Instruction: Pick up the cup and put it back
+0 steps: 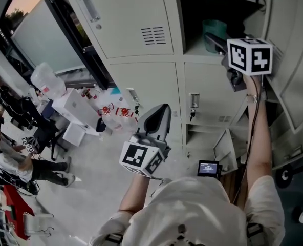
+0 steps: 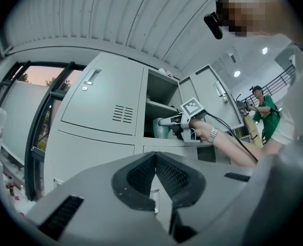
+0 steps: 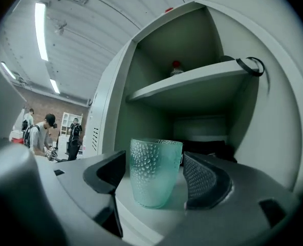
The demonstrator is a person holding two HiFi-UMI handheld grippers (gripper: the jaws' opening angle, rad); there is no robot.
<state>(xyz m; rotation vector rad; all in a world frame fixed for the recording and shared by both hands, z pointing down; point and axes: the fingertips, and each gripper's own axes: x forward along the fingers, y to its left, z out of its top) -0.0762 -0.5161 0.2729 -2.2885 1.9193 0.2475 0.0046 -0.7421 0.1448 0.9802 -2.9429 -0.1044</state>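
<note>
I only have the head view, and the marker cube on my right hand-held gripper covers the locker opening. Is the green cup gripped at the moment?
Observer: No. The right gripper view shows the right hand-held gripper open. The green dimpled cup stands upright on the locker shelf between the spread pads, not pinched.
Operator: And the left one? From above I can't judge its jaws.
Observer: The left gripper view shows the left hand-held gripper shut, with nothing between its pads.
</note>
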